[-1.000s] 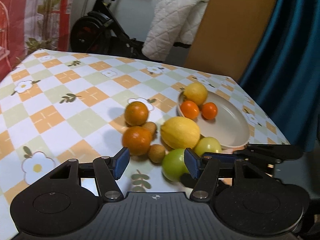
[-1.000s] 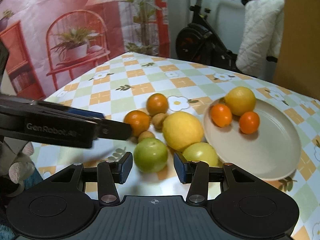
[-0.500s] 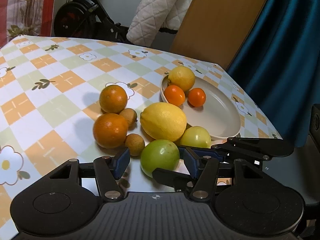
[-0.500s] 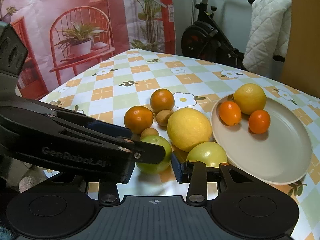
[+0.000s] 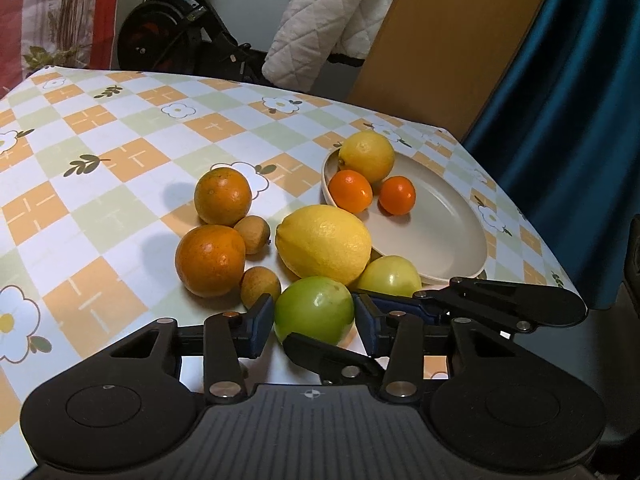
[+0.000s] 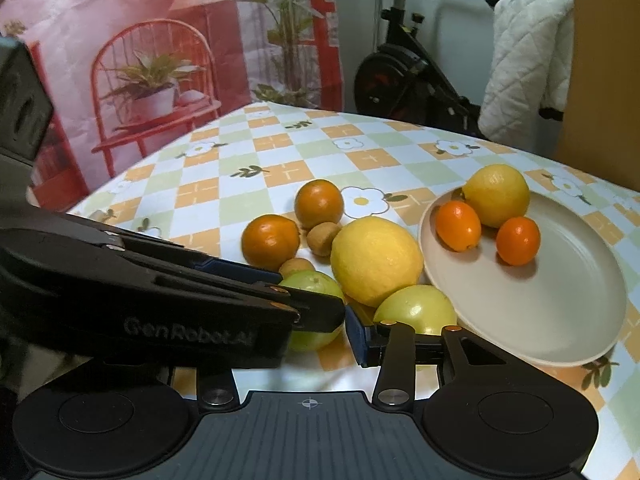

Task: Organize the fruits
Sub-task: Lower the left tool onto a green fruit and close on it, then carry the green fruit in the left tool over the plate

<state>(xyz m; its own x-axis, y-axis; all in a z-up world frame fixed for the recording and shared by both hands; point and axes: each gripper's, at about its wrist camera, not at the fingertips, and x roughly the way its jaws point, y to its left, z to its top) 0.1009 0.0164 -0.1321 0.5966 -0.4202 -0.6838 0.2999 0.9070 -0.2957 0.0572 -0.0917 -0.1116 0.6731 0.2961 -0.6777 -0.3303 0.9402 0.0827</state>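
A green fruit [image 5: 315, 308] rests on the checked tablecloth at the near edge of the fruit pile. My left gripper [image 5: 314, 320] has it between its blue pads, and the jaws are closing against its sides. The right gripper's fingers [image 5: 332, 354] also reach around this fruit from the right, and its jaws are opening slightly. In the right wrist view the left gripper's fingers [image 6: 240, 304] cover the right gripper's left pad, so its contact is unclear. The beige plate [image 5: 440, 232] holds a lemon [image 5: 366, 156] and two small oranges [image 5: 351, 191].
Beside the green fruit lie a big lemon [image 5: 323, 240], a pale green fruit [image 5: 390, 276], two oranges [image 5: 210, 260] and two small brown fruits [image 5: 260, 285]. Behind the table are an exercise bike [image 5: 180, 36], a brown board [image 5: 440, 40] and a blue curtain [image 5: 560, 120].
The left gripper has swung right and lower, from beside the green fruit to around it, and its jaws have narrowed onto it. The right gripper has stayed in place.
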